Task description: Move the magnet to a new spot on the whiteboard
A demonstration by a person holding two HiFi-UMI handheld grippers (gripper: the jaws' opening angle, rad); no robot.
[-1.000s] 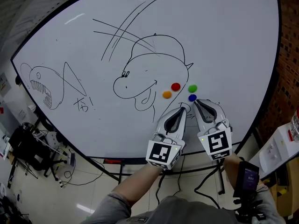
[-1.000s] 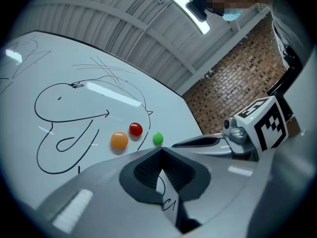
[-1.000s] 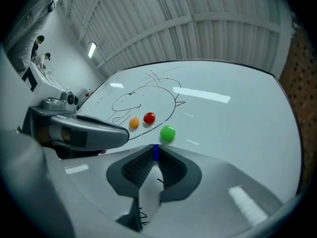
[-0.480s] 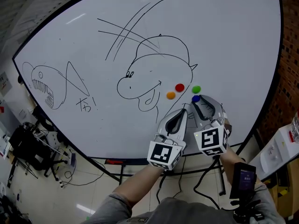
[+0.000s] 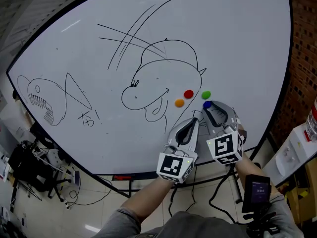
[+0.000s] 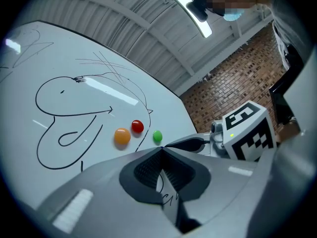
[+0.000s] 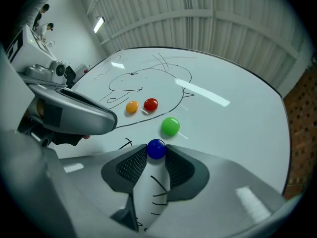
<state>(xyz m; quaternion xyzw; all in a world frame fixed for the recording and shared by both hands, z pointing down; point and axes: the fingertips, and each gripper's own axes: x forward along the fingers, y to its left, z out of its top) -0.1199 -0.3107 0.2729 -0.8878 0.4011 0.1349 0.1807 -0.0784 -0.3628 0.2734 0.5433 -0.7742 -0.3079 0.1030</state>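
Observation:
Four round magnets sit on the whiteboard [image 5: 237,43]: orange [image 5: 179,103], red [image 5: 188,93], green [image 5: 206,95] and blue [image 5: 207,104]. My right gripper [image 5: 208,108] points up at the blue magnet. In the right gripper view the blue magnet [image 7: 156,148] sits between the two tips of my right gripper [image 7: 156,152], whose jaws are closing and touch it on both sides. The green magnet [image 7: 170,126] lies just beyond. My left gripper [image 5: 195,118] rests beside it, lower left, shut with nothing in it [image 6: 161,148].
Black marker drawings cover the board: a big-nosed head [image 5: 158,83] by the magnets, a fish [image 5: 42,95] at far left. A brick wall [image 5: 303,58] stands at the right. Cables and gear [image 5: 29,157] clutter the floor at left. A phone [image 5: 256,192] is strapped on the right forearm.
The right gripper has moved up and slightly left to the blue magnet, and its tips now flank it. The left gripper has hardly moved.

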